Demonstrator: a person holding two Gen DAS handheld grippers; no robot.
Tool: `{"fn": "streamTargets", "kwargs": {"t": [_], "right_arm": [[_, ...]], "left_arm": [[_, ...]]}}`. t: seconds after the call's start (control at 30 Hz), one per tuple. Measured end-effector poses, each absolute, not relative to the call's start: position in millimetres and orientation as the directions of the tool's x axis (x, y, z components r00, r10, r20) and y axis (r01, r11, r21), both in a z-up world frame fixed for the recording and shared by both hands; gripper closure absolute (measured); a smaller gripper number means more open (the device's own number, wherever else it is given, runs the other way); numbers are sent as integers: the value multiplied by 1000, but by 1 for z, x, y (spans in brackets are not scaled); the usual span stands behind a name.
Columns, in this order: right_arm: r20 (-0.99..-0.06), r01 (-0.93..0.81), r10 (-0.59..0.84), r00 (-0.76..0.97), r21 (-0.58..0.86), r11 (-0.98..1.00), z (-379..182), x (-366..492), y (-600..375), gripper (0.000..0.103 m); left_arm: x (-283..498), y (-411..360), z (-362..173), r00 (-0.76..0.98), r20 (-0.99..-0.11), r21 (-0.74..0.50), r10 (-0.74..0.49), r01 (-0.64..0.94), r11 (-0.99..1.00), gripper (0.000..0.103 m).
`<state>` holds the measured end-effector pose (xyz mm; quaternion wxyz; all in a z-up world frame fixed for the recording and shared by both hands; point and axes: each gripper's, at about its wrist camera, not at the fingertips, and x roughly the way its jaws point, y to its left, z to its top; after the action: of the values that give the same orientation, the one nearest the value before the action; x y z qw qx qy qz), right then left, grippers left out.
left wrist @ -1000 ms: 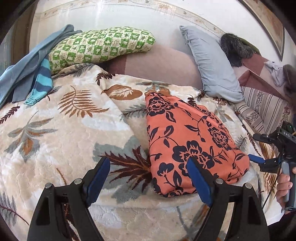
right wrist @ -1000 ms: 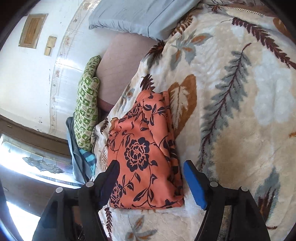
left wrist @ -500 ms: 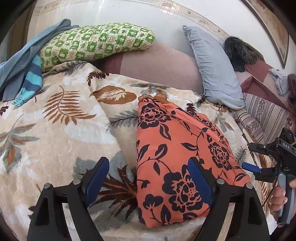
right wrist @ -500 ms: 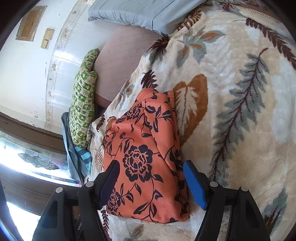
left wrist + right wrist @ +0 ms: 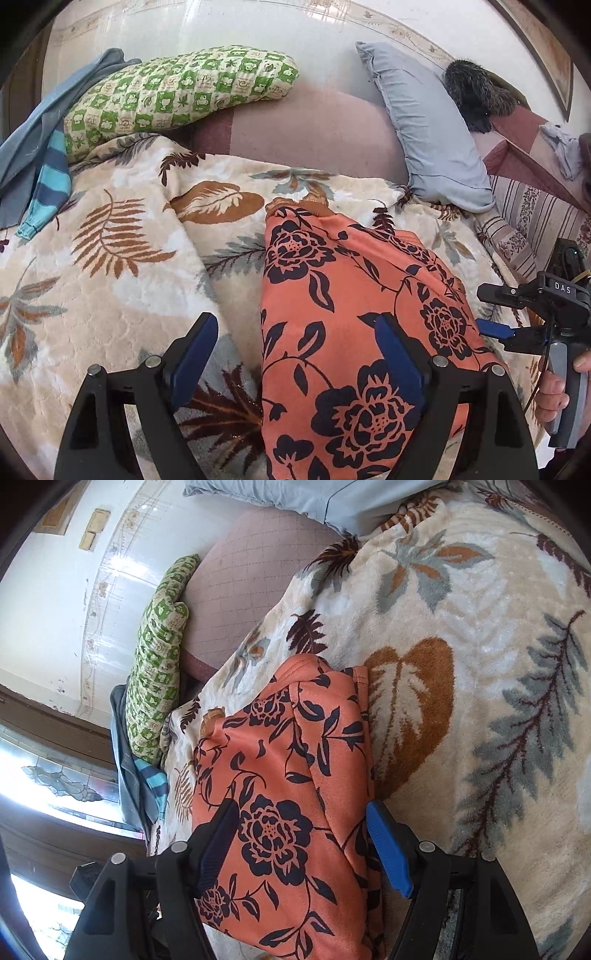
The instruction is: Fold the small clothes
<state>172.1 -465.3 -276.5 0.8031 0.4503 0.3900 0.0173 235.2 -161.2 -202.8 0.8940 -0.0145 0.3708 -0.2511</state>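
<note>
The orange floral garment [image 5: 351, 314] lies folded into a long wedge on the leaf-print blanket [image 5: 122, 266] of the bed, below the grey-blue pillow [image 5: 424, 125] and right of the green checked pillow [image 5: 177, 92]. It looks thin, light and limp (likely to sag and slide open if lifted by one layer), so I would pinch through all layers at the near corners. The left tool [image 5: 295, 354] stands wide open, empty, straddling the garment's left edge. The right tool [image 5: 303, 834], also open and gripping nothing, hovers over its right edge. Its body reads "DAS".
</note>
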Motion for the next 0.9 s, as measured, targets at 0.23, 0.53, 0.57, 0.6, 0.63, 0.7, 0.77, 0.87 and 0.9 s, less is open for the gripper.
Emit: {"fn": "streamTargets", "kwargs": {"t": [0.23,0.53,0.57,0.6,0.63,0.7,0.77,0.87,0.9], "right_arm": [[-612,324,378,695,735,595,-277,172,-465,29],[-614,327,375,695,734,595,-279,166,-471,29],[-614,329,372,696,733,595,-279,165,-472,29],[-614,330,370,697,733,595,-279,164,-473,29],[-614,331,370,698,734,593,-280,163,-474,29],[-614,333,370,697,735,591,-280,163,-476,29],[-615,335,368,697,733,592,-281,163,-477,29],[-614,333,371,697,735,591,-281,163,-478,29],[-614,333,371,696,735,591,-281,163,-478,29]], "left_arm": [[232,-166,-202,623,-659,-150,-423,441,885,16],[233,-172,-206,622,-668,-133,-409,441,888,16],[232,-174,-206,622,-669,-129,-407,443,888,16],[232,-175,-207,622,-670,-124,-405,444,887,16],[232,-177,-208,621,-672,-121,-403,445,887,16],[232,-179,-209,620,-674,-117,-402,447,887,16],[233,-180,-210,618,-677,-115,-399,448,887,16],[234,-181,-212,615,-681,-115,-398,446,887,16],[235,-181,-212,615,-682,-115,-396,445,888,16]]}}
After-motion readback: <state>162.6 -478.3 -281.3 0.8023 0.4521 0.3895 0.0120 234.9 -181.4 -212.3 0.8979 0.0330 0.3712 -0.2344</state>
